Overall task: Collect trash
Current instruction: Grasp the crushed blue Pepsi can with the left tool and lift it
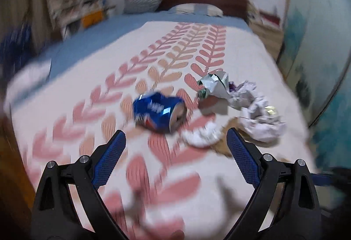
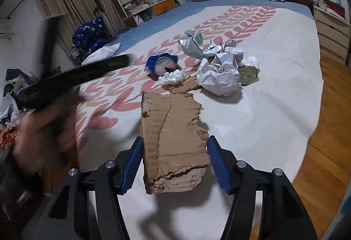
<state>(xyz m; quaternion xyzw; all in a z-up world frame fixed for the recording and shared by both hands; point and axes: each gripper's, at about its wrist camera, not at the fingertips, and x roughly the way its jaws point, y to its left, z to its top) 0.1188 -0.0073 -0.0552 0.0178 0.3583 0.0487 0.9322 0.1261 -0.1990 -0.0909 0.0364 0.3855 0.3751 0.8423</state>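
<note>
Between the blue pads of the right claw (image 2: 174,157) a torn piece of brown cardboard (image 2: 173,141) is sitting, its long axis running straight ahead from the claw toward the far heap of rubbish, its ragged edge facing the claw's right side. Both pads are lying right at its side edges; the left one looks to be touching, the right one is just at the torn edge, and I cannot say for sure that either is pressing yet. I am judging this a grip about to be completed rather than a firm hold.

Ahead of the cardboard's far end, on the bedspread (image 2: 274,108), the rest of the trash is waiting: a white tissue wad (image 2: 172,76) just beyond, a crushed blue can (image 2: 161,63) ahead and to the left, lying on its side with its open top pointing back toward this claw, and crumpled paper (image 2: 219,74) ahead and to the right, with a round tin lid (image 2: 248,75) beside it.

Over on the left, the left claw (image 1: 176,141) is standing wide open with nothing between its pads. The can (image 1: 159,114) is lying just ahead of it, slightly left of centre, its long axis running crosswise to the claw and its open end pointing right. The left hand looks nearer the can, so that seems its likely pick.
</note>
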